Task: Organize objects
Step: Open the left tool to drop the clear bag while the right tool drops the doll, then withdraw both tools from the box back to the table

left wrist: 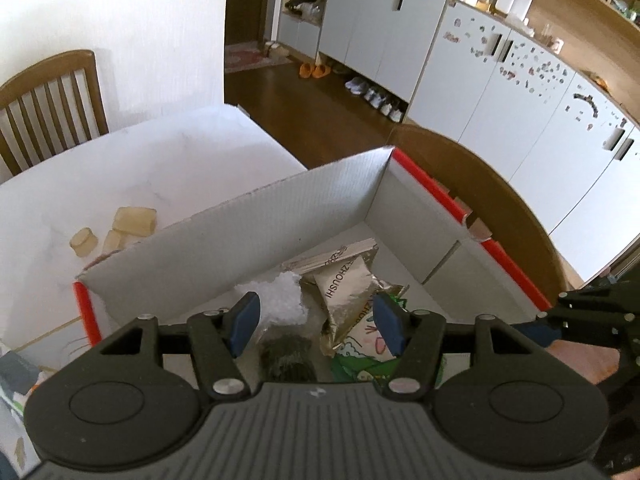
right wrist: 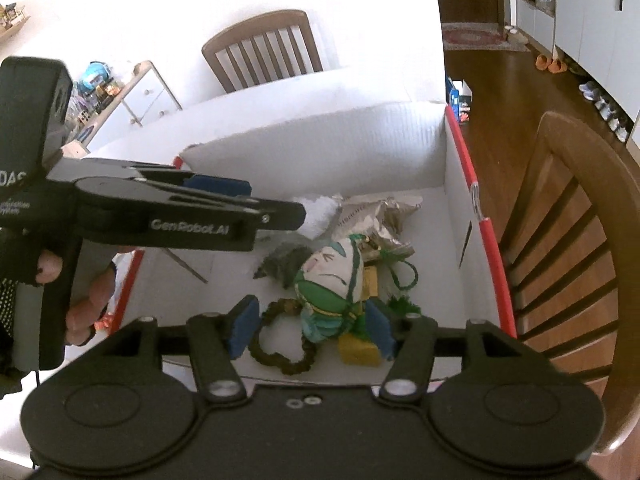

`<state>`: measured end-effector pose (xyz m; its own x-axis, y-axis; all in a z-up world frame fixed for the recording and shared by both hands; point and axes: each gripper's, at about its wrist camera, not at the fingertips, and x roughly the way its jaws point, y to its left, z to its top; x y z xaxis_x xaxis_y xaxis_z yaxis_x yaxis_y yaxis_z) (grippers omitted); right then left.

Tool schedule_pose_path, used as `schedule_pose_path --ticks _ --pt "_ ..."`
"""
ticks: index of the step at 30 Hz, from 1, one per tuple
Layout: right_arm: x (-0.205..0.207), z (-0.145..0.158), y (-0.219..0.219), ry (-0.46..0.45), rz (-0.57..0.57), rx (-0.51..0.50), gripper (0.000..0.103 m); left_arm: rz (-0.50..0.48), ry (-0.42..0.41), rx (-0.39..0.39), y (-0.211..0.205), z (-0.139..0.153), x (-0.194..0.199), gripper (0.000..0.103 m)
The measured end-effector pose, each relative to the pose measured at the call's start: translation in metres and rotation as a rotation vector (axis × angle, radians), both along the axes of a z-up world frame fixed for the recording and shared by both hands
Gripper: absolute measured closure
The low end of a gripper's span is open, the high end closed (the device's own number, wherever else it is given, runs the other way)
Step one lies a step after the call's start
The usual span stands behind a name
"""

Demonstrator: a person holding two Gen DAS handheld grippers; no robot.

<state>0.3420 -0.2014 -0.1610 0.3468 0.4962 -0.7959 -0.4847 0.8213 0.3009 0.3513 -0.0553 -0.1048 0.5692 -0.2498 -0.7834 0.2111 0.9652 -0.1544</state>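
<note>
A white cardboard box (left wrist: pixel 256 220) with red edges stands on the white table. In it lie a silver foil packet (left wrist: pixel 348 288), a crumpled white plastic piece (left wrist: pixel 286 296), a dark fuzzy item (right wrist: pixel 286 262), a green and white cloth pouch (right wrist: pixel 330 288), a brown ring cord (right wrist: pixel 280 356) and a yellow block (right wrist: pixel 358 350). My left gripper (left wrist: pixel 318 320) hangs open above the plastic and foil, holding nothing. My right gripper (right wrist: pixel 312 326) is open above the pouch, its pads apart from it. The left gripper (right wrist: pixel 276 216) also reaches in from the left in the right wrist view.
Several yellowish translucent blocks (left wrist: pixel 120 228) lie on the table (left wrist: pixel 180 160) left of the box. One wooden chair (right wrist: pixel 264 48) stands at the far side, another (right wrist: pixel 568 240) right beside the box. White cabinets (left wrist: pixel 400 40) and shoes line the wooden floor beyond.
</note>
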Motion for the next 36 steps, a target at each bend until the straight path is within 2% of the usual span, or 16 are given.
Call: schedule_pose_path --ticks 7,11,18,22,28,31,36 --pt "-0.011 0.014 0.007 -0.034 -0.008 0.009 0.04 0.017 -0.05 0.0 0.013 0.023 -0.023 0.041" --pt "-0.022 0.022 0.014 -0.073 -0.001 0.006 0.03 0.034 -0.073 0.001 0.022 0.034 -0.038 0.041" --pt "-0.038 0.034 0.029 -0.108 -0.017 0.009 0.026 0.043 -0.107 0.008 0.042 0.051 -0.065 0.041" --pt "-0.05 0.039 0.037 -0.124 -0.036 0.017 0.021 0.045 -0.133 0.017 0.057 0.058 -0.083 0.031" --pt "-0.068 0.044 0.056 -0.14 -0.057 0.022 0.018 0.041 -0.149 0.016 0.081 0.065 -0.107 0.03" --pt "-0.076 0.046 0.068 -0.153 -0.062 0.021 0.016 0.046 -0.156 0.016 0.095 0.066 -0.118 0.025" --pt "-0.09 0.049 0.091 -0.17 -0.068 0.019 0.013 0.064 -0.166 0.009 0.121 0.065 -0.134 0.023"
